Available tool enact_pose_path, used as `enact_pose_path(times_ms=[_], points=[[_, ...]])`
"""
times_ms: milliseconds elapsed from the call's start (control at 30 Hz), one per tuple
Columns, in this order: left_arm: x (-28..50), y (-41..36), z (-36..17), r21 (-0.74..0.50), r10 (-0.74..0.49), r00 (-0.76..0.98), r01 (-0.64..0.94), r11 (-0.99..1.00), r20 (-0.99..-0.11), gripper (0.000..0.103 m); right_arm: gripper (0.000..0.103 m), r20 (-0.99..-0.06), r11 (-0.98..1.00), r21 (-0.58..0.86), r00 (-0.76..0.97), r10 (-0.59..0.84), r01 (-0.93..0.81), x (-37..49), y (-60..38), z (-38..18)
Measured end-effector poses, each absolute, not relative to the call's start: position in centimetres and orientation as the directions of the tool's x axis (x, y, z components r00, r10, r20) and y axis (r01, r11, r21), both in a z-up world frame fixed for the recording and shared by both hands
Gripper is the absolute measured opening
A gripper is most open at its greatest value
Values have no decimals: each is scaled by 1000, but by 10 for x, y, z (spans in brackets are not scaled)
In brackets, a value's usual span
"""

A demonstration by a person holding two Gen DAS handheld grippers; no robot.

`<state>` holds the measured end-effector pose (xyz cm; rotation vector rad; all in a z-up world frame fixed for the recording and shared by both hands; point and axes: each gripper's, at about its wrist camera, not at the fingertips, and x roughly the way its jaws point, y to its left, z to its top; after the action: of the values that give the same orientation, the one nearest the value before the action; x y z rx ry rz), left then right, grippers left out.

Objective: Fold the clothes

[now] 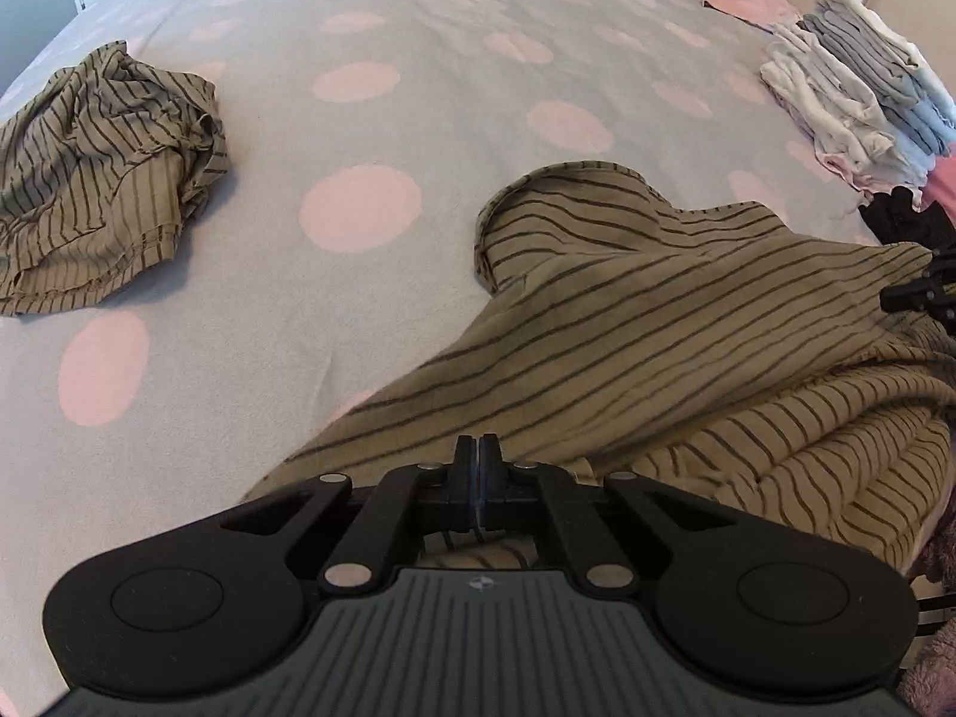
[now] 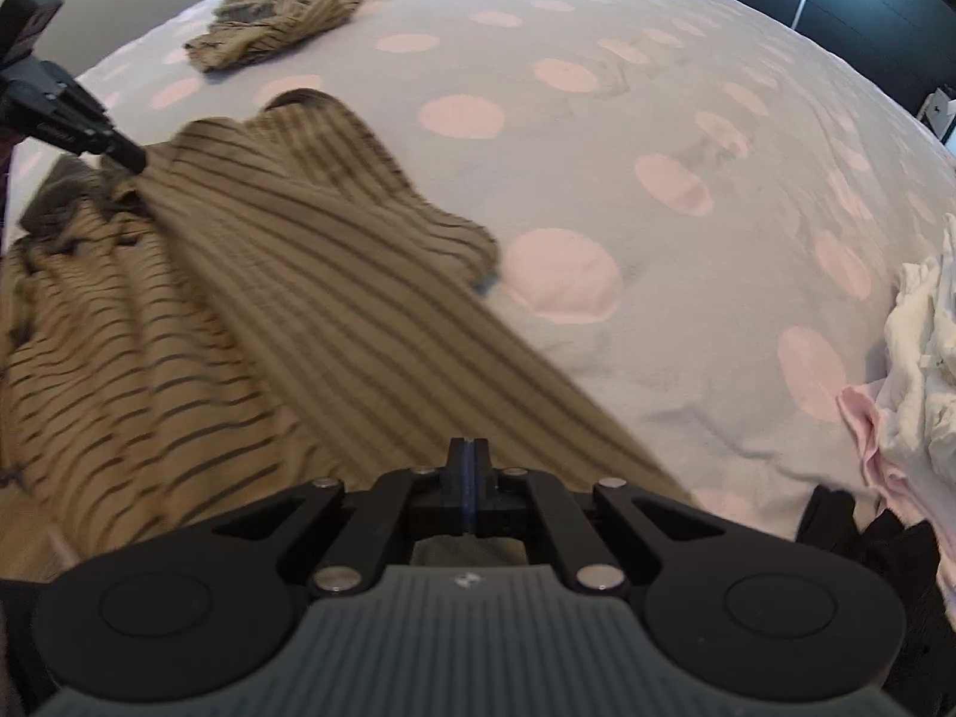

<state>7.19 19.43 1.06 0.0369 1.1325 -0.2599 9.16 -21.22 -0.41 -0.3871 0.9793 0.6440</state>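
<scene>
Bed (image 1: 418, 60) under grey cover with pink dots, no containers in view. Striped olive garment (image 1: 627, 310) spread over near part of bed, bunched into folds at near right in left view; one rounded flap reaching out toward bed centre. Second striped olive garment (image 1: 101, 179) crumpled, well apart at far left. Stack of folded pale clothes (image 1: 860, 101) at far right edge; in right view, white and pink clothes (image 2: 920, 346) piled at right edge.

Left tool (image 1: 477, 448): fingers pressed together, tips down on garment edge, fabric apparently pinched between; seen from right view (image 2: 128, 155) gripping a gathered peak of cloth. Right tool (image 2: 469, 451): fingers pressed together, tips on garment edge, cloth stretched taut from there. Actual pinch point hidden under fingertips in both wrist views.
</scene>
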Motion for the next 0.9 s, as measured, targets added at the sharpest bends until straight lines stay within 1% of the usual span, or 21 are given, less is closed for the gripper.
enact_pose_path(times_ms=[67, 100, 133, 167, 200, 233, 300, 367, 400, 500, 533, 567, 600, 633, 733, 833, 900], points=[[65, 192, 12, -98, -184, 396, 226, 969, -900, 0, 1, -861, 745, 9, 374, 345, -667, 79, -213, -5], [62, 190, 11, -96, -180, 397, 223, 970, -900, 0, 6, -863, 750, 30, 362, 353, -661, 74, -213, -8], [59, 189, 11, -96, -179, 402, 217, 971, -898, 0, 8, -865, 756, 56, 347, 362, -652, 70, -214, -10], [56, 189, 12, -102, -184, 409, 215, 971, -894, 0, 14, -866, 763, 80, 334, 372, -641, 67, -215, -13], [52, 188, 14, -115, -201, 410, 226, 967, -890, 0, 29, -865, 770, 96, 330, 378, -631, 62, -216, -14], [48, 185, 17, -135, -231, 410, 250, 959, -882, 0, 32, -863, 774, 104, 330, 383, -625, 58, -217, -15], [38, 171, 20, -156, -284, 414, 316, 936, -865, 4, 29, -862, 772, 125, 318, 396, -623, 48, -215, -18], [28, 152, 21, -131, -299, 413, 388, 912, -860, 20, 24, -872, 759, 160, 270, 408, -632, 37, -208, -25], [24, 142, 21, -113, -305, 418, 423, 899, -856, 22, 24, -879, 749, 169, 245, 409, -641, 31, -202, -29], [11, 115, 21, -73, -331, 427, 518, 852, -842, 29, 22, -898, 716, 131, 224, 379, -685, 7, -180, -38], [8, 108, 22, -69, -346, 425, 545, 836, -836, 35, 13, -898, 712, 153, 206, 390, -685, 1, -177, -39], [5, 100, 22, -57, -356, 426, 574, 817, -832, 44, 13, -895, 704, 199, 166, 413, -682, -4, -174, -40], [2, 93, 21, -44, -367, 426, 602, 797, -827, 46, 12, -891, 693, 249, 119, 437, -677, -9, -171, -42], [-1, 86, 21, -31, -377, 425, 629, 777, -823, 46, 11, -894, 685, 270, 88, 439, -676, -15, -166, -46], [-5, 66, 16, -6, -385, 404, 683, 730, -830, 46, 14, -906, 661, 185, 134, 401, -727, -37, -150, -51], [-6, 52, 10, -1, -382, 386, 702, 712, -839, 46, 14, -889, 679, 194, 166, 426, -708, -36, -156, -41], [-10, 46, 6, 3, -383, 383, 710, 704, -841, 46, 16, -876, 686, 173, 208, 435, -706, -36, -162, -30]])
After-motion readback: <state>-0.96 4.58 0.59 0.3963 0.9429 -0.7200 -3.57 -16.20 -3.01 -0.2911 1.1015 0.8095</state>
